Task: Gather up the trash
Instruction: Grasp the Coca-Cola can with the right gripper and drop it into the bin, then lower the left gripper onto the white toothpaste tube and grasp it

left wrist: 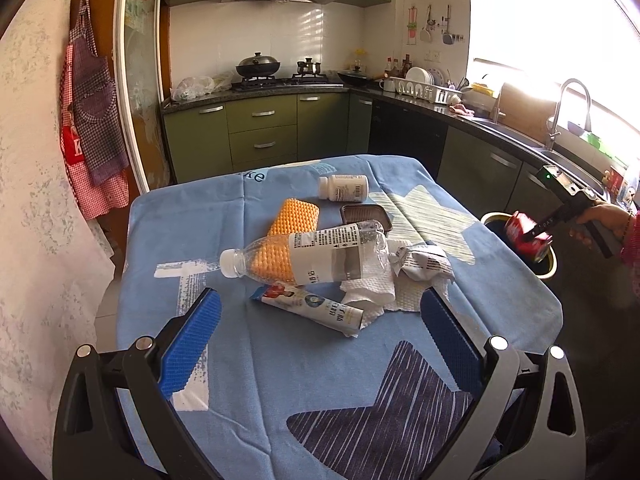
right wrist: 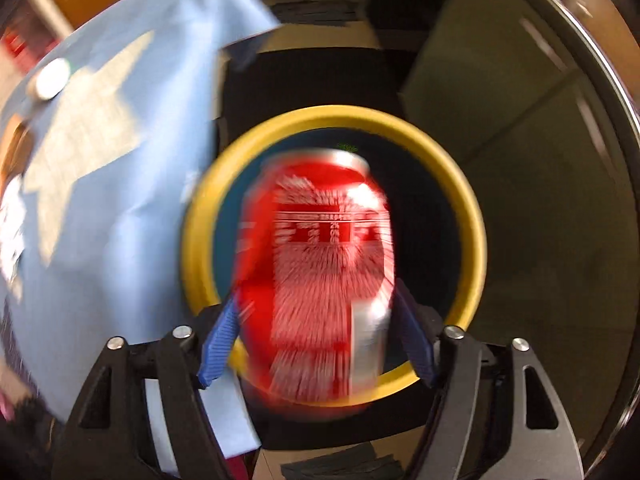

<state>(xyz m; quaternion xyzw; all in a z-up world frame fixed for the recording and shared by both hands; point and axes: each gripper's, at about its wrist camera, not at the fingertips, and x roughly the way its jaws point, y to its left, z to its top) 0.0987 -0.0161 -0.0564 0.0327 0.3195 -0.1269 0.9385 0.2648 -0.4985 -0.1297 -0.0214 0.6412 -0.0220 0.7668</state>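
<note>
From my left wrist, my left tool [left wrist: 320,312] stood spread over the worktop [left wrist: 248,360], grasping nothing. From my right wrist, the blurred red can [right wrist: 316,276] sat between my right tool's [right wrist: 320,344] fingers, above the yellow-rimmed bin [right wrist: 472,216]; grip unclear.

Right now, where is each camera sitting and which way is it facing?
Left wrist: on the left gripper, low over the blue-clothed table, facing the kitchen counters; its own open fingers show, and the person's hand at right.
Right wrist: on the right gripper, looking down into the yellow-rimmed bin; its fingers flank the red can.
Shared: can, bin, table edge.
</note>
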